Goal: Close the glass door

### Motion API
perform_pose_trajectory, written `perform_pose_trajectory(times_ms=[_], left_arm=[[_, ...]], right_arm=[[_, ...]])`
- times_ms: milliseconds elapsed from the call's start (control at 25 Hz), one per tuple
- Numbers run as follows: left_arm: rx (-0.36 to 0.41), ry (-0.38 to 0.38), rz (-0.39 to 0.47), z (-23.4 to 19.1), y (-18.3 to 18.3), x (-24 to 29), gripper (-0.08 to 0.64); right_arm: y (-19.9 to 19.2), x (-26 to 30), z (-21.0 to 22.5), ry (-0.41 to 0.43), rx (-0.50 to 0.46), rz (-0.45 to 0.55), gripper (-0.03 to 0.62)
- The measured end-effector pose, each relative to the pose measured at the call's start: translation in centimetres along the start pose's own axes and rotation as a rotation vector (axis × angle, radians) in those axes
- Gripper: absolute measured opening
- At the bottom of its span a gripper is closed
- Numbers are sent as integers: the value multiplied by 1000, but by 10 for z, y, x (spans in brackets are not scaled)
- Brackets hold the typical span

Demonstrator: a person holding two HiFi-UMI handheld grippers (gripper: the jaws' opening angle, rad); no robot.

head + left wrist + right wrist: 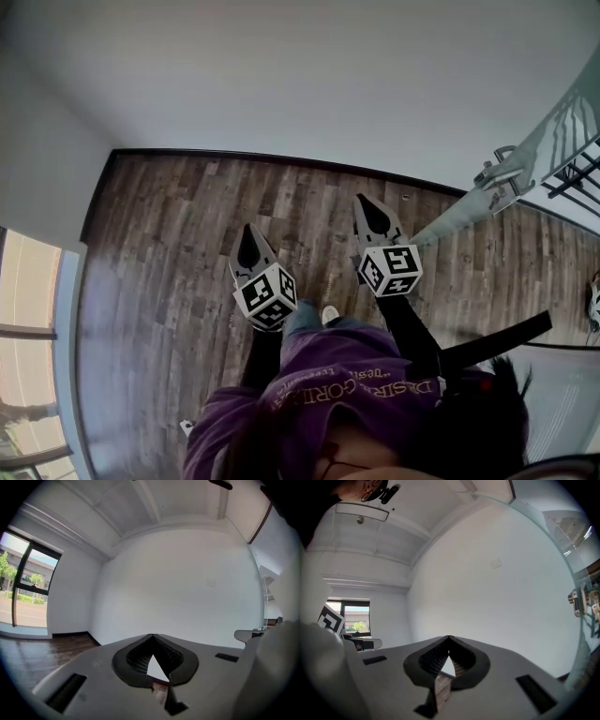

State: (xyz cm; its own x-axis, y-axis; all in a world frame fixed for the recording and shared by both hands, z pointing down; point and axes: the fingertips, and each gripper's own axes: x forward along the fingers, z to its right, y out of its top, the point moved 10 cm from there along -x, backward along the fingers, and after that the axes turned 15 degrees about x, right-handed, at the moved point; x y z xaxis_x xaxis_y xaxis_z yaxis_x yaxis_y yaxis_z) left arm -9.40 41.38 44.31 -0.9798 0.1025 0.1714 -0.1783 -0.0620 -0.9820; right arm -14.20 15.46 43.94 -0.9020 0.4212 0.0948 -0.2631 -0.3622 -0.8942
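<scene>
On the left side of the head view, my left gripper (251, 242) is closed and holds nothing. Next to it, my right gripper (371, 217) is also closed and empty. The glass door (548, 131) stands open further right, apart from both. I judge the right gripper is nearer to its metal fitting (499, 176).

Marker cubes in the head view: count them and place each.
2. One marker cube rides the left tool, left of centre; the other rides the right tool, nearer the glass door. None appears hidden.
</scene>
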Motion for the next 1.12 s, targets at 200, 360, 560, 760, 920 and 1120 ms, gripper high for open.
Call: perform_pose_trajectory(times_ms=[200, 360, 560, 760, 920, 1120], left_arm=[[6, -98, 28, 17, 1, 41, -3], [0, -187, 37, 20, 6, 88, -3], [17, -234, 61, -2, 26, 163, -3], [30, -260, 67, -21, 41, 229, -3], [15, -334, 102, -33, 45, 274, -3], [-33, -534, 152, -34, 46, 322, -2]], right_arm=[[5, 14, 21, -63, 16, 50, -2], [10, 41, 31, -126, 38, 87, -2], [26, 102, 23, -173, 20, 115, -2], [36, 161, 21, -221, 26, 142, -2], [36, 198, 23, -267, 33, 150, -2], [35, 224, 26, -361, 28, 170, -2]])
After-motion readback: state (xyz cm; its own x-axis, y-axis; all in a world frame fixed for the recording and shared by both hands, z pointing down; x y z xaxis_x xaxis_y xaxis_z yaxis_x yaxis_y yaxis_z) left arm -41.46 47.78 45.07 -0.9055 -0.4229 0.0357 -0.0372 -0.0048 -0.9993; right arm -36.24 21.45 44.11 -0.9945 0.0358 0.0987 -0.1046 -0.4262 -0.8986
